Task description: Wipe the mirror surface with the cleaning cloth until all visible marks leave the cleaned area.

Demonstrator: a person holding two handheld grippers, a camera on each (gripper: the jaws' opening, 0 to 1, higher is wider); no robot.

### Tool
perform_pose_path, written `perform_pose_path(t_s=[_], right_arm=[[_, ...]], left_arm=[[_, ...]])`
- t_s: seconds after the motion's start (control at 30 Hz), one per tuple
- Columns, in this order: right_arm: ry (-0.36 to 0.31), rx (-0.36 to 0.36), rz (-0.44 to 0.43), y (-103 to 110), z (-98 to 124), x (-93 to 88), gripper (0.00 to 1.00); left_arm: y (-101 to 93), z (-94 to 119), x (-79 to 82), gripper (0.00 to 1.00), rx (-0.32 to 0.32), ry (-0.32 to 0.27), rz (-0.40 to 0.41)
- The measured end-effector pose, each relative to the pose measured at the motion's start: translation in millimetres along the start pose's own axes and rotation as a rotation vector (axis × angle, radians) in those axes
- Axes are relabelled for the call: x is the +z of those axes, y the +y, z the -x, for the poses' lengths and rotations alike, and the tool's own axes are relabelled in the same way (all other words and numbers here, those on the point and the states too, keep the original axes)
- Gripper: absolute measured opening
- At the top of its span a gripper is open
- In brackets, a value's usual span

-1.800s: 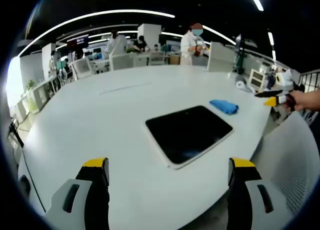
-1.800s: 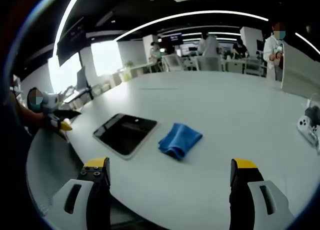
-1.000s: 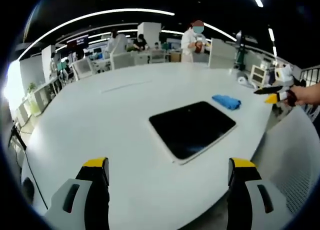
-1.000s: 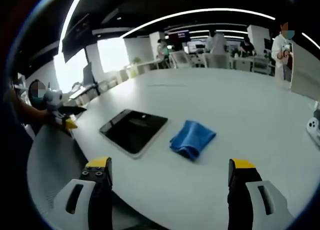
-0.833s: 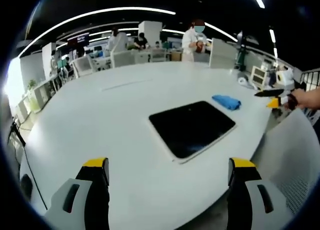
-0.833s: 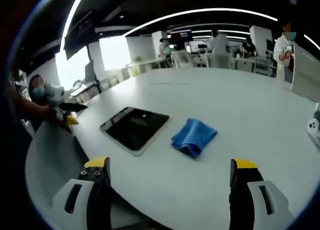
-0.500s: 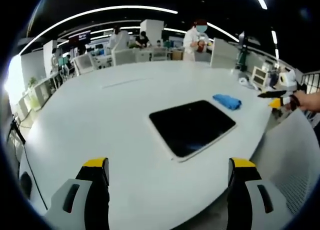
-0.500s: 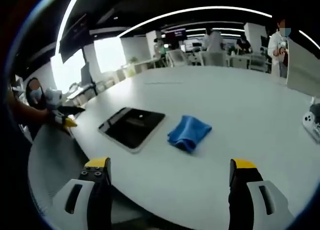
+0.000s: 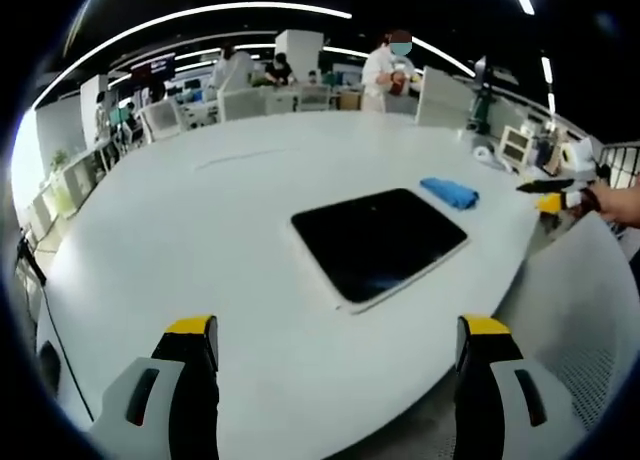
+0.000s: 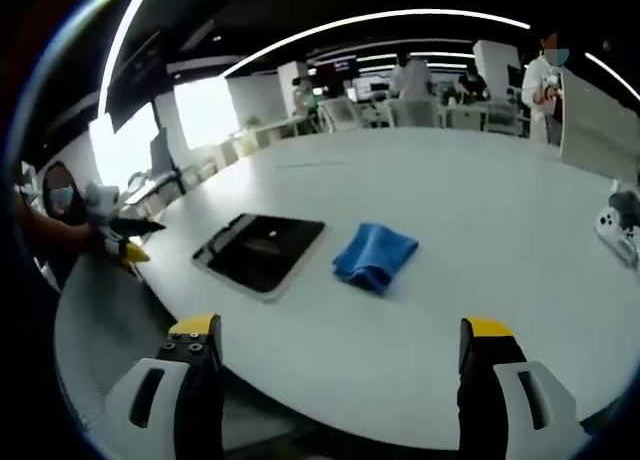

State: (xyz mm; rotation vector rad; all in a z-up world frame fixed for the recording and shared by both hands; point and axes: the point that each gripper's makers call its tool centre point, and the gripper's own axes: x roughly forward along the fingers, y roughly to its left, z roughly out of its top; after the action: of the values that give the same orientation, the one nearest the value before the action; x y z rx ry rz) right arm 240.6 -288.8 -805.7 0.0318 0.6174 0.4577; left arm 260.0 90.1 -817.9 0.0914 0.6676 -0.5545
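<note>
Nothing moved: cloth (image 10: 375,255) still beside mirror (image 10: 259,251); both jaws apart.

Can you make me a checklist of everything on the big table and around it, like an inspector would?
Surface: white rounded table, mostly bare.
Job's things: mirror, a dark flat panel with a pale rim, lying flat near the table edge; blue cloth crumpled beside it, apart from it. Marks on the mirror are too small to tell.
Clutter: white devices at the far side of the table.
Grippers: left tongs open, holding nothing, short of the mirror; right tongs open, holding nothing, short of the cloth.
Cables: a thin dark cable off the table's side.
Surroundings: open office with desks, ceiling light strips and people standing in the background.
</note>
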Motion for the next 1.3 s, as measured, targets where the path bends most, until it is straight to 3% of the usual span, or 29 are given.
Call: perform_pose_path(t_s=[0.53,0.8,1.03,1.3], right_arm=[[0.010,0.004,-0.025,-1.3,-3.1,-4.1,0.98],[0.010,0.007,-0.015,-7.9,-6.3,-0.1,0.98],[0.003,0.000,-0.014,-12.5,-6.6,12.4,0.98],[0.025,0.001,-0.016,-8.3,-10.7,9.6,0.98]], left_arm=[[-4.4,0.1,4.7,0.99,-0.020,-0.027,-0.018],[-6.0,-0.6,6.9,0.99,-0.037,-0.031,-0.003],[-10.7,-0.1,10.1,0.99,-0.053,-0.029,-0.058],[-4.2,-0.3,9.5,0.99,-0.030,-0.051,-0.012]])
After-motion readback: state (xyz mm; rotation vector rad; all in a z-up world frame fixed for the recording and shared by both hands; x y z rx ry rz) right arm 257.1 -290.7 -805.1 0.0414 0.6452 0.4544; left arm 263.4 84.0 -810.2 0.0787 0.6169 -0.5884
